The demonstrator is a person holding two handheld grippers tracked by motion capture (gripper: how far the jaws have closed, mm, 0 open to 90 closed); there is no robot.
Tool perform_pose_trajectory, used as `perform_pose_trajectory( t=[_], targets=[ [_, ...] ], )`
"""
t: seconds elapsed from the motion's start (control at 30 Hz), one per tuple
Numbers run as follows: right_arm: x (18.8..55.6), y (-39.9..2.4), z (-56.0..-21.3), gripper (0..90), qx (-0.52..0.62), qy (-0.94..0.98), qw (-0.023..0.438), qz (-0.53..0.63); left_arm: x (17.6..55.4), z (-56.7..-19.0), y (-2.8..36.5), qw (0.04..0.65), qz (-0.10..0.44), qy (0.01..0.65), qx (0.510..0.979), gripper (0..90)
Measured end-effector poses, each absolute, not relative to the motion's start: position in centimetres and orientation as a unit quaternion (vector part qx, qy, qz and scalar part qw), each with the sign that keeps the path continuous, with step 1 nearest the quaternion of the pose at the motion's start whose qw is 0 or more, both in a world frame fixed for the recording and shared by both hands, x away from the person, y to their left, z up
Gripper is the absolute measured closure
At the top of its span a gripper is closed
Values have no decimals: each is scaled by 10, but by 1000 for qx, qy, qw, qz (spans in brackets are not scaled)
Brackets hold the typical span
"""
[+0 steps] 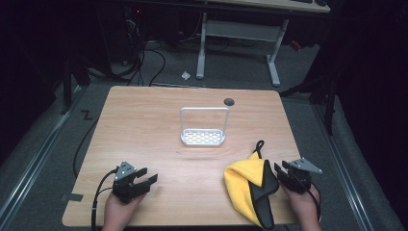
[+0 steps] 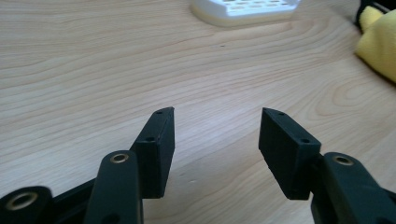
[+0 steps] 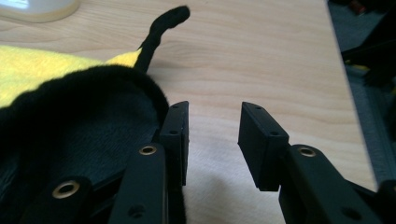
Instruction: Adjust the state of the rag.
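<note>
2 grippers rest low over the near edge of the wooden surface point(image 1: 144, 125), each in one of the person's hands. The left gripper point(image 1: 146, 177) sits at the near left with its fingers point(image 2: 159, 140) spread wide and nothing between them, just bare wood ahead. The right gripper point(image 1: 280, 169) sits at the near right, its fingers point(image 3: 261, 135) parted with an empty gap; the left-hand finger in the right gripper view lies against the dark side of the cloth, but the pair does not pinch it. The cloth point(image 1: 243, 185), yellow with a black underside and a black hanging loop point(image 1: 259, 146), lies bunched on the near right of the surface, just beside the right gripper. A white rack point(image 1: 203, 137) with a tall wire handle stands near the middle of the surface, well apart from both grippers.
</note>
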State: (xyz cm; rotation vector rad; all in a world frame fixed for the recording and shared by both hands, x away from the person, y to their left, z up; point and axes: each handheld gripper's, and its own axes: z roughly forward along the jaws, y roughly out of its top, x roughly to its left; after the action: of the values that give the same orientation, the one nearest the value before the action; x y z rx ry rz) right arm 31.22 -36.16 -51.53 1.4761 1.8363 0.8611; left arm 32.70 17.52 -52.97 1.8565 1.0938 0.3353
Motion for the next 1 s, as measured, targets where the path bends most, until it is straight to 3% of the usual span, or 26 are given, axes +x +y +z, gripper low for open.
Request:
perform_pose_trajectory(
  t=[0.1,0.3,0.47,0.63,0.8,1.0],
  targets=[
    [312,-363,-515,589,560,696,310,327,329,-530,181,462,134,455,749,470],
    [309,-364,-512,595,559,692,307,338,327,-529,178,460,139,449,753,479],
    [299,-359,-506,658,546,698,312,343,328,-528,173,462,136,441,757,493],
    [279,-355,-498,814,519,720,291,357,332,-525,168,468,137,435,757,504],
    [267,-346,-504,890,504,746,253,355,336,-523,163,474,130,428,759,507],
    [267,-333,-515,900,488,781,219,323,338,-520,160,479,133,422,758,493]
  ],
)
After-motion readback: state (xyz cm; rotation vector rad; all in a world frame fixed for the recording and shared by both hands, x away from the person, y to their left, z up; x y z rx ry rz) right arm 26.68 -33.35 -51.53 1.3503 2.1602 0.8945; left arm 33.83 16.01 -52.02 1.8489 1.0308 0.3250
